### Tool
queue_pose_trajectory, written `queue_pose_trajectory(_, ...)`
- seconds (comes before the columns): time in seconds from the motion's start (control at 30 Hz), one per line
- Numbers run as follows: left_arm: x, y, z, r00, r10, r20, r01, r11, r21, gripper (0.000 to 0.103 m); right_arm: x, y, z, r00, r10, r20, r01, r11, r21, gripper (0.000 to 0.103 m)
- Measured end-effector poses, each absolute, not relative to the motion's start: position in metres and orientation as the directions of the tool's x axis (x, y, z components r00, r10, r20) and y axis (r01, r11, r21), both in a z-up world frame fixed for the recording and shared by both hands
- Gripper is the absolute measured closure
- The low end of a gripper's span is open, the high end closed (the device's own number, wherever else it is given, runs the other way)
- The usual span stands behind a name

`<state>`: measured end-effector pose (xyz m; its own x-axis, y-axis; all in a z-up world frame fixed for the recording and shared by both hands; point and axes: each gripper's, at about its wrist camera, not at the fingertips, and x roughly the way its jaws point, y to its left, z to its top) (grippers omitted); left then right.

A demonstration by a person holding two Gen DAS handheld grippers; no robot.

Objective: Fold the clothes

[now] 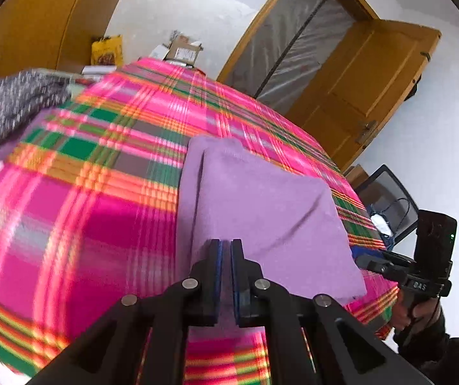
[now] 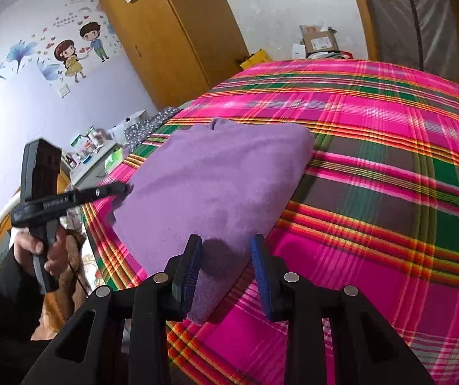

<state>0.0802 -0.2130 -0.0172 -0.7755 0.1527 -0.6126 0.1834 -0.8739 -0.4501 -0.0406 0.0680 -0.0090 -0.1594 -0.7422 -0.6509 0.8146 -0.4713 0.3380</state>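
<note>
A folded purple garment (image 1: pixel 258 205) (image 2: pixel 216 186) lies on the pink plaid bedspread (image 1: pixel 78 211) (image 2: pixel 373 192). My left gripper (image 1: pixel 226 244) (image 2: pixel 123 188) sits at the garment's edge. Its jaws are closed with only a sliver between them, seemingly pinching the fabric. A hand (image 2: pixel 33 243) holds it at the bed's left side. My right gripper (image 2: pixel 227 256) (image 1: pixel 369 261) stands open over the garment's near corner. The cloth lies between and below its blue pads (image 2: pixel 261 266), which do not press on it.
A dark speckled cloth (image 1: pixel 14 102) (image 2: pixel 152 125) lies at the far side of the bed. A yellow wardrobe (image 2: pixel 171 38), a wooden door (image 1: pixel 367 73) and cardboard boxes (image 1: pixel 181 51) stand beyond. A bedside table with bottles (image 2: pixel 91 147) is at the left.
</note>
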Motion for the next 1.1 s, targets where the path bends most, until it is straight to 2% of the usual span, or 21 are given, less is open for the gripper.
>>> queue_pose_trajectory(0.1,0.062,-0.219,-0.009,-0.763,0.138,-0.631,0.18,-0.893,-0.413,0.098,-0.042,0.068,-0.011,-0.156,-0.742,-0.652,0.811,-0.473,0.344,0.07)
queue_pose_trajectory(0.3,0.021,-0.225,-0.009,-0.753,0.202,-0.626,0.115,-0.897,-0.428,0.098,-0.046,0.069,-0.01,-0.171,-0.736,-0.655,0.803,-0.489,0.34,0.07)
queue_pose_trajectory(0.43,0.002,-0.238,-0.026,-0.721,0.236,-0.651,0.144,-0.869,-0.474,0.098,-0.048,0.068,-0.012,-0.174,-0.732,-0.659,0.798,-0.497,0.342,0.07)
queue_pose_trajectory(0.53,0.001,-0.243,-0.03,-0.726,0.261,-0.637,0.143,-0.848,-0.51,0.098,-0.051,0.067,-0.013,-0.174,-0.73,-0.661,0.795,-0.501,0.343,0.07)
queue_pose_trajectory(1.0,0.004,-0.248,-0.023,-0.752,0.249,-0.611,0.145,-0.841,-0.521,0.098,-0.059,0.067,-0.011,-0.175,-0.732,-0.659,0.789,-0.504,0.351,0.07)
queue_pose_trajectory(1.1,0.003,-0.253,-0.021,-0.754,0.231,-0.615,0.162,-0.842,-0.515,0.091,-0.06,0.067,-0.013,-0.174,-0.73,-0.661,0.784,-0.508,0.356,0.07)
